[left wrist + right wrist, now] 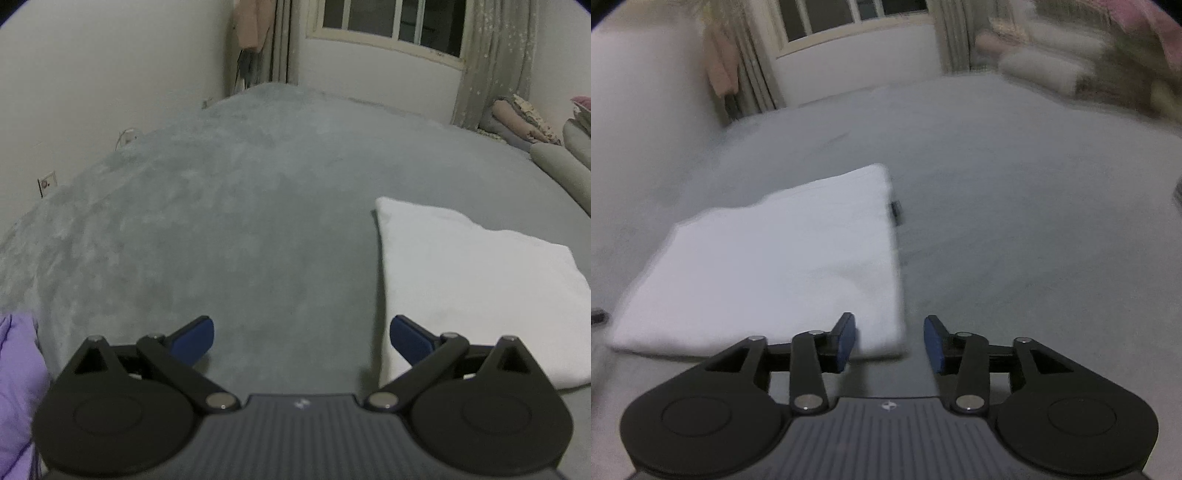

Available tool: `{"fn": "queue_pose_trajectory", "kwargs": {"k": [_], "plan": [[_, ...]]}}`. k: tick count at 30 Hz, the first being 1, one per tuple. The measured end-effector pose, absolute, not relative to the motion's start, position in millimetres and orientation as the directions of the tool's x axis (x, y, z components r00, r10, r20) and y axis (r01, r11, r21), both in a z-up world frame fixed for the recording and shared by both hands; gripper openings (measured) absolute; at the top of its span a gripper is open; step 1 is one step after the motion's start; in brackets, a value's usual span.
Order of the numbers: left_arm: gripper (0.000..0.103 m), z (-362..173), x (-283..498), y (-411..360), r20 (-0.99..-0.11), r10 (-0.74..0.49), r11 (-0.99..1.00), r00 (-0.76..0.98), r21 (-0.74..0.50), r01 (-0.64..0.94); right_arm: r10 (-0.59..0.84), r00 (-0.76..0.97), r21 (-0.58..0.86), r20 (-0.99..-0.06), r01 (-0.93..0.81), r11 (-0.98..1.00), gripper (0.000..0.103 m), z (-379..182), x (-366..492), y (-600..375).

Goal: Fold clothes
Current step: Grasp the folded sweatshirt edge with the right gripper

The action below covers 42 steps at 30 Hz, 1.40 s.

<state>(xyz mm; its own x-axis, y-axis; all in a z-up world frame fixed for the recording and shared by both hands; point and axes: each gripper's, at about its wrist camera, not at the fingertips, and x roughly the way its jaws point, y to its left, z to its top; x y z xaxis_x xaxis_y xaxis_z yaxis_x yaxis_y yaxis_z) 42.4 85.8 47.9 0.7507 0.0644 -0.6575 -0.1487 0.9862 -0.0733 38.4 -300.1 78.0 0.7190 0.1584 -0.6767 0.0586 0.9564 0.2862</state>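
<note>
Dim, flat indoor light; window [391,22] is dark. Right wrist view is smeared by motion blur, worst around the stacked bedding [1071,66]. Left wrist view is sharper. Fisheye bending and dark vignetting are seen at corners.

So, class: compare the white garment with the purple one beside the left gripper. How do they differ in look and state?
The white garment lies folded flat into a neat rectangle with clean edges; the purple garment sits bunched and wrinkled. The white one shows nearly whole, while the purple one is cut off at the frame's edge. Both rest on the grey bed cover, held by neither gripper.
</note>
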Motion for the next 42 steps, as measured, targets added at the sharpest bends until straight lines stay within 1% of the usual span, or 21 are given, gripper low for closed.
{"fn": "queue_pose_trajectory", "kwargs": {"k": [1,2,3,5,6,8,11,14,17,19,20,23,24,27,31,36,38,42], "plan": [[0.102,48,42,83,-0.655,0.053,0.988,0.754,-0.074,-0.134,0.2,0.714,0.35,-0.672,0.068,0.934,0.055,78,39,-303],[0.102,47,41,78,-0.656,0.043,0.991,0.754,-0.069,-0.116,0.216,0.716,0.382,-0.664,0.076,0.921,0.06,77,41,-305],[0.102,46,40,73,-0.659,0.037,0.993,0.752,-0.06,-0.101,0.231,0.72,0.412,-0.655,0.083,0.907,0.061,76,42,-307],[0.102,41,40,65,-0.667,0.027,0.996,0.744,-0.049,-0.081,0.252,0.734,0.46,-0.63,0.092,0.883,0.069,72,44,-310],[0.102,38,41,62,-0.674,0.024,0.996,0.739,-0.049,-0.076,0.263,0.745,0.495,-0.613,0.102,0.863,0.071,69,45,-312],[0.102,31,43,64,-0.696,0.018,0.993,0.718,-0.073,-0.096,0.283,0.765,0.561,-0.578,0.122,0.819,0.075,62,46,-316],[0.102,27,46,73,-0.707,0.015,0.987,0.707,-0.104,-0.125,0.291,0.791,0.633,-0.539,0.152,0.76,0.076,54,49,-320],[0.102,27,47,75,-0.706,0.035,0.986,0.708,-0.091,-0.139,0.295,0.805,0.676,-0.514,0.169,0.717,0.075,50,53,-325],[0.102,28,48,77,-0.705,0.034,0.985,0.708,-0.097,-0.144,0.303,0.798,0.687,-0.521,0.182,0.703,0.073,49,55,-329],[0.102,33,43,68,-0.685,0.021,0.989,0.728,-0.091,-0.115,0.312,0.77,0.67,-0.557,0.195,0.716,0.07,52,59,-329],[0.102,35,41,64,-0.675,0.015,0.991,0.737,-0.088,-0.1,0.327,0.752,0.667,-0.573,0.196,0.719,0.07,55,59,-328],[0.102,42,34,51,-0.644,-0.007,0.995,0.765,-0.077,-0.056,0.423,0.73,0.744,-0.537,0.174,0.645,0.07,55,59,-328],[0.102,45,32,47,-0.634,-0.014,0.996,0.773,-0.073,-0.042,0.436,0.731,0.76,-0.525,0.172,0.626,0.071,50,62,-325],[0.103,50,25,34,-0.605,-0.031,0.999,0.795,-0.051,0.0,0.389,0.762,0.741,-0.518,0.171,0.65,0.069,37,73,-313],[0.102,35,25,17,-0.618,0.017,0.999,0.786,0.046,0.015,0.325,0.797,0.7,-0.509,0.164,0.695,0.07,35,81,-302],[0.102,30,30,24,-0.643,0.011,1.0,0.766,0.01,-0.006,0.311,0.838,0.745,-0.449,0.159,0.647,0.069,29,90,-303],[0.102,29,32,26,-0.646,0.011,1.0,0.763,0.006,-0.009,0.302,0.847,0.759,-0.437,0.167,0.629,0.069,28,92,-305],[0.103,26,35,25,-0.65,0.013,1.0,0.76,0.015,-0.004,0.263,0.863,0.744,-0.431,0.175,0.645,0.069,28,91,-304]]}}
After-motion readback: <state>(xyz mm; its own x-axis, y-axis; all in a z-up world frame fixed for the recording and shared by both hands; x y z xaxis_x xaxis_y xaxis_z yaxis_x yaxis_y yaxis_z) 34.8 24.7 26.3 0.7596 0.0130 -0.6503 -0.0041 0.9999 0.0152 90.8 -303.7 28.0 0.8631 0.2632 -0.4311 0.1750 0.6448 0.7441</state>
